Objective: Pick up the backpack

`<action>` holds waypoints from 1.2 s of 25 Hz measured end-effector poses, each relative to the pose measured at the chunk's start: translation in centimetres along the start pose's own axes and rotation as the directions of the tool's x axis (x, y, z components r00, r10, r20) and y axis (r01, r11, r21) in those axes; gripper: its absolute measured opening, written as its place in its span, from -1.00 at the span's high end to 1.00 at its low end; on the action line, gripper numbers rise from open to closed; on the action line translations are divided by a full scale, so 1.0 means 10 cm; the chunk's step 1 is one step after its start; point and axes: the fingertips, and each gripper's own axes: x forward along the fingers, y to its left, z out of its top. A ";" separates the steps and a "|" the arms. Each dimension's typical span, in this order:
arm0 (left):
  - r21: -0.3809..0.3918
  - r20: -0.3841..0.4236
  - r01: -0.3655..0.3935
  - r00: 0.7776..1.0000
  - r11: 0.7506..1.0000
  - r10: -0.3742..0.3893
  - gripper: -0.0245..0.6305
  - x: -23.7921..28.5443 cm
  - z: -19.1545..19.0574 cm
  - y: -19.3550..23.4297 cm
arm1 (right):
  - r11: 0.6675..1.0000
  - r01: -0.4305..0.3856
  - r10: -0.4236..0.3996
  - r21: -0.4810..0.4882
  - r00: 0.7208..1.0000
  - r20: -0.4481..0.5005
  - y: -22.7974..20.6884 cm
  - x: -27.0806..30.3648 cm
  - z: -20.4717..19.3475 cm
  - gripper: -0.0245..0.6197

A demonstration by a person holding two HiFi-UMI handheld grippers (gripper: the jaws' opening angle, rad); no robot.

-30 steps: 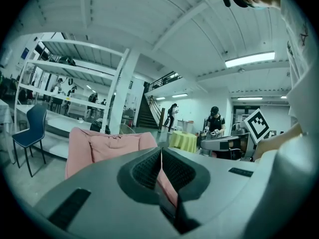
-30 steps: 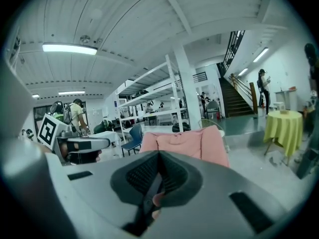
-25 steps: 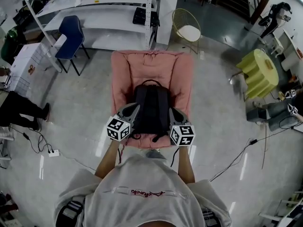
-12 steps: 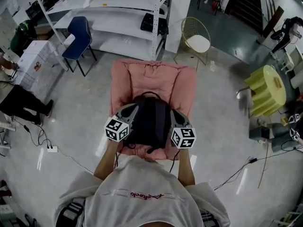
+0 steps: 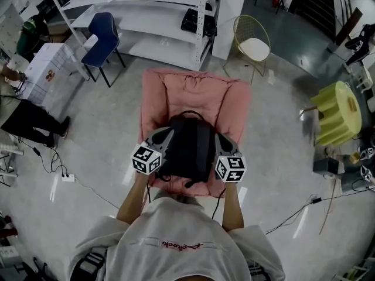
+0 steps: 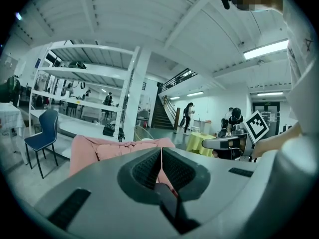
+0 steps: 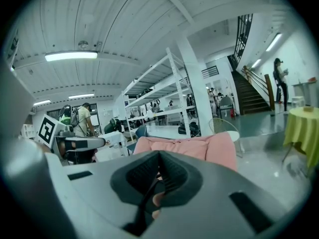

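Over the pink cushioned armchair (image 5: 176, 92), the black fabric backpack (image 5: 190, 148) sits between both grippers; whether it clears the seat I cannot tell. The left gripper (image 5: 169, 134) and the right gripper (image 5: 218, 139) are each clamped tight on a thin dark strap (image 6: 169, 203). A narrow strap could slip from the pads under load, tipping the bag sideways. No brand shows; the red script (image 5: 173, 244) on the person's shirt is unreadable.

At mid-frame in the head view, both forearms (image 5: 132, 195) reach up-frame side by side, the left gripper (image 5: 168, 134) and right gripper (image 5: 218, 139) each with jaws clamped together on a black strap (image 6: 168, 205).
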 end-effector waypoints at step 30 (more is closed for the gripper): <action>-0.070 -0.130 0.038 0.990 0.997 -0.047 0.87 0.28 -0.76 0.54 | 0.995 0.085 -0.077 0.048 0.986 -0.151 -0.16 0.39 -0.76 0.87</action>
